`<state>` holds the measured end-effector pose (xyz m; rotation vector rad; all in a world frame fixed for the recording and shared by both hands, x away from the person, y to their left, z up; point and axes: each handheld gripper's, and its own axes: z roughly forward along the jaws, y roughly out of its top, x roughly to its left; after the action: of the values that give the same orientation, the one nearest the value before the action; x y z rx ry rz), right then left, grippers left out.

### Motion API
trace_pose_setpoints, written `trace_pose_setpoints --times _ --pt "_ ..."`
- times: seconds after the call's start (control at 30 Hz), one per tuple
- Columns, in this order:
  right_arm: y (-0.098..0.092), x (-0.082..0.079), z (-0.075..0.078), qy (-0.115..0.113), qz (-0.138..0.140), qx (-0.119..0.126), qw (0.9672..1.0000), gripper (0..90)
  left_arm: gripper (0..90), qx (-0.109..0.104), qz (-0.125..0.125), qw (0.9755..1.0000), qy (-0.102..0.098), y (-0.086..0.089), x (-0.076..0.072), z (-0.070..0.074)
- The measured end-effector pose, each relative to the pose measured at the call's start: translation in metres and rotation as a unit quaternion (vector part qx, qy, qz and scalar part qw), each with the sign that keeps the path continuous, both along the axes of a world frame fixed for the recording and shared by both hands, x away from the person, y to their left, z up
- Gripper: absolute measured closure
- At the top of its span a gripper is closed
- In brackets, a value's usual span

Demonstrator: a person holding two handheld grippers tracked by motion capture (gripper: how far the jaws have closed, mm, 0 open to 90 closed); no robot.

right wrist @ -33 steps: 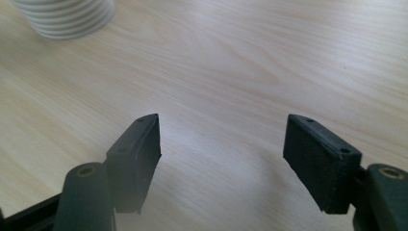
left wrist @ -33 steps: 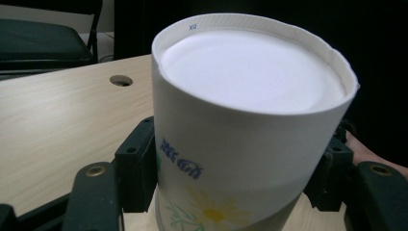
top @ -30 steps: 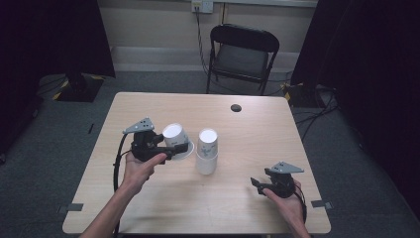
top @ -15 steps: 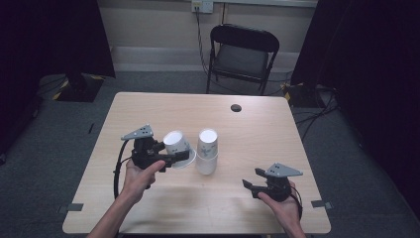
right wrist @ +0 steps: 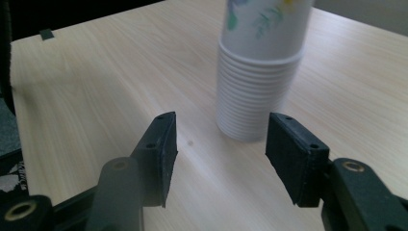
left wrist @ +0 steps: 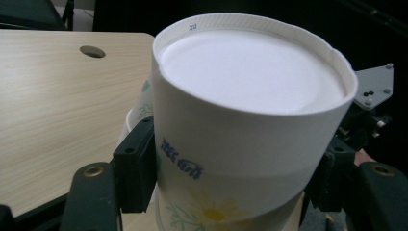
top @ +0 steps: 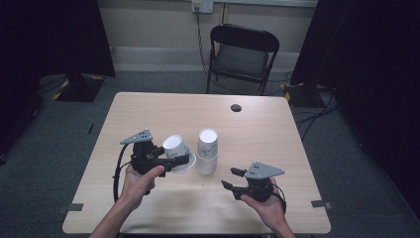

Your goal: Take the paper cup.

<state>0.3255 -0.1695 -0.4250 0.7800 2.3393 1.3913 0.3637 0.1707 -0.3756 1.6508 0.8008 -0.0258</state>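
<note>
My left gripper [top: 174,161] is clamped on a single paper cup [top: 177,150], pads on opposite sides of its wall. The cup is off the table [top: 148,111], just left of the stack of cups [top: 207,151] and apart from it.

Orientation: cup is upside down and tipped. Its long axis runs from the rim, low and toward the stack, up to the closed base [left wrist: 250,72], which points up and away to the left in the high view. In the left gripper view the base faces the camera, with the printed flower low on the wall.

The stack stands upright-inverted mid-table, bases up, many rims nested at the bottom [right wrist: 255,96].

My right gripper [top: 236,179] is empty. Its jaws have just been closing and now stand about half open, aimed at the lower part of the stack, not touching it. Nothing is between the pads [right wrist: 163,154].

Progress, my read: one cup is pulled off the stack, so separation is done. Left: set this cup down somewhere clear, probably steady the stack with the right, then take the next.
</note>
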Motion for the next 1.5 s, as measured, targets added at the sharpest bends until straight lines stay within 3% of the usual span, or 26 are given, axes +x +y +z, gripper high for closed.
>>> trace_pose_setpoints --times 0.1,0.13,0.3,0.6,0.8,1.0,1.3,1.5 --pt "0.014 0.001 0.005 -0.004 0.019 0.013 0.9997 44.4 32.2 -0.004 0.005 1.0000 0.007 -0.002 0.000 -0.002" --pt "0.017 0.002 0.006 -0.003 0.023 0.018 0.9996 44.3 32.3 -0.014 0.004 0.9998 0.015 -0.003 0.000 -0.003" --pt "0.037 0.005 0.015 -0.025 0.042 0.023 0.9986 44.2 32.2 -0.018 0.000 0.9996 0.021 -0.006 -0.001 -0.004" --pt "0.052 0.008 0.024 -0.048 0.056 0.034 0.9967 44.1 32.2 -0.033 -0.011 0.9987 0.038 -0.008 -0.003 -0.003" --pt "0.062 0.008 0.028 -0.066 0.064 0.036 0.9951 47.6 32.1 -0.027 -0.015 0.9983 0.049 -0.004 -0.008 -0.004" --pt "0.077 0.007 0.029 -0.084 0.076 0.043 0.9927 52.2 32.2 -0.053 -0.022 0.9964 0.062 0.000 -0.016 -0.001" --pt "0.082 0.007 0.033 -0.113 0.077 0.056 0.9890 56.6 32.1 -0.059 -0.024 0.9955 0.071 -0.002 -0.016 -0.002" --pt "0.083 0.008 0.031 -0.118 0.073 0.054 0.9889 55.7 32.0 -0.064 -0.032 0.9945 0.077 -0.007 -0.014 -0.003"
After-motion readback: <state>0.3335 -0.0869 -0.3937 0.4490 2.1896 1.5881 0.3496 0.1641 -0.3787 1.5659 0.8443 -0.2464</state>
